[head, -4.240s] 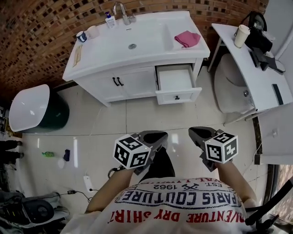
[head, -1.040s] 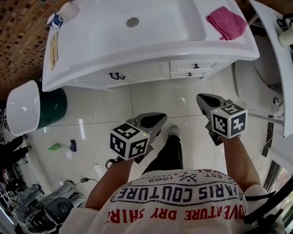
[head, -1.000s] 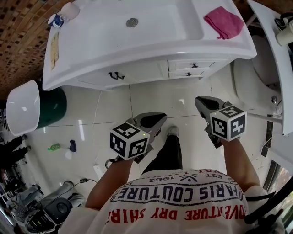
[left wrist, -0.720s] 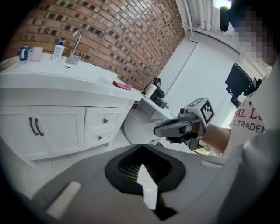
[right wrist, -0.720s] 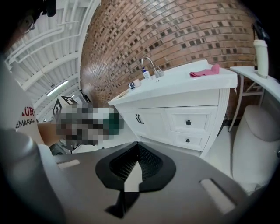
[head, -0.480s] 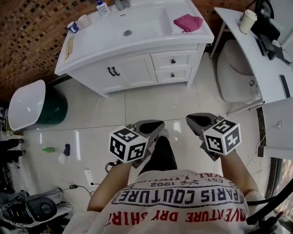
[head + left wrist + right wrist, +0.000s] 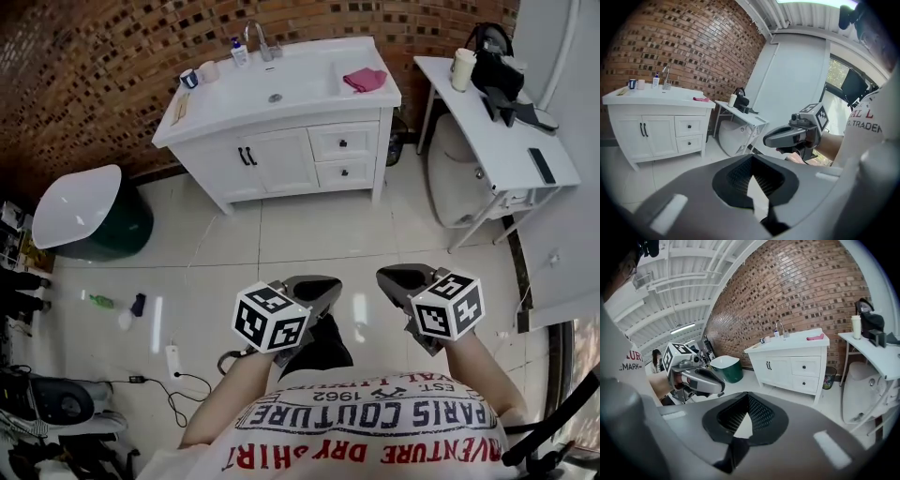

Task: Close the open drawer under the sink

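The white sink cabinet [image 7: 281,141] stands against the brick wall. Both drawers on its right side sit flush: the upper drawer [image 7: 342,142] and the lower drawer [image 7: 345,172]. They also show as the upper drawer [image 7: 691,126] and the upper drawer [image 7: 806,366] in the gripper views. My left gripper [image 7: 305,284] and right gripper [image 7: 398,277] hover side by side over the floor, far back from the cabinet. Each is shut with nothing between its jaws: left gripper [image 7: 754,180], right gripper [image 7: 747,416].
A pink cloth [image 7: 366,80] lies on the countertop. A white side table [image 7: 487,141] with a cup [image 7: 460,68] and dark gear stands at the right. A green tub with a white lid [image 7: 89,211] sits at the left. A power strip and cable [image 7: 173,361] lie on the tiles.
The drawer that stood open 4.2 s ago is flush with the cabinet. Over the last second the view has backed away from the cabinet, both grippers still shut and empty.
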`<state>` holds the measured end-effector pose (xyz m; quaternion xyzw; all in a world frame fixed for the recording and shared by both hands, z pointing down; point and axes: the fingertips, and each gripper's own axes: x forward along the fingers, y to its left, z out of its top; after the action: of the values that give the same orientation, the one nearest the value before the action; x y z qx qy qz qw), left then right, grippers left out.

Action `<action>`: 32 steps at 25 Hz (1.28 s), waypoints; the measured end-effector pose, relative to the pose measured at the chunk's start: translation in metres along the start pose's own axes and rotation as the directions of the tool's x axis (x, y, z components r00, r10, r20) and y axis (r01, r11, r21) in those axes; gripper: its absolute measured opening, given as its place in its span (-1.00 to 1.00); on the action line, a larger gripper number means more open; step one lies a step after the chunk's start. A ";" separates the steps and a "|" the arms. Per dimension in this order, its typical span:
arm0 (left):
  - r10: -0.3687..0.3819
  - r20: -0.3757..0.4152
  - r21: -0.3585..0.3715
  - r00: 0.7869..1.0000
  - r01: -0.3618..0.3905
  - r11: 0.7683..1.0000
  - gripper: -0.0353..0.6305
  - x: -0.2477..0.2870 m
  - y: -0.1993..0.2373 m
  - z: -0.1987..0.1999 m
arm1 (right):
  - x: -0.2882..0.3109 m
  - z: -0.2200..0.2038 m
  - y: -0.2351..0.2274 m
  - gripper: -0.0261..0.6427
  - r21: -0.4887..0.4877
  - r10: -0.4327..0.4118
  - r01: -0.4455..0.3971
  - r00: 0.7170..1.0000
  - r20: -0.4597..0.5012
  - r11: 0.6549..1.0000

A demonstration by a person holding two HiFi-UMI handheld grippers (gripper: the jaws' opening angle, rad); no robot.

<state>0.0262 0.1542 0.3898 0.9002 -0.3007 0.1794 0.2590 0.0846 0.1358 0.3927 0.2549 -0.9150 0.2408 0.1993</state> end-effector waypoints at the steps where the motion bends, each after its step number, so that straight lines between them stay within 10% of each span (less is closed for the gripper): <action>1: 0.001 0.002 0.007 1.000 -0.001 1.000 -0.91 -0.005 -0.013 0.001 | -0.011 -0.001 0.009 -0.90 -0.003 0.002 -0.002 1.000 0.004 1.000; 32: 0.008 0.062 0.042 0.998 -0.011 0.999 -0.91 -0.055 -0.084 -0.003 | -0.060 -0.015 0.094 -0.90 -0.014 0.043 -0.042 0.999 0.012 0.999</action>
<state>0.0374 0.2381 0.3353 0.9091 -0.3089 0.1592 0.2297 0.0830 0.2369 0.3434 0.2356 -0.9231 0.2370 0.1901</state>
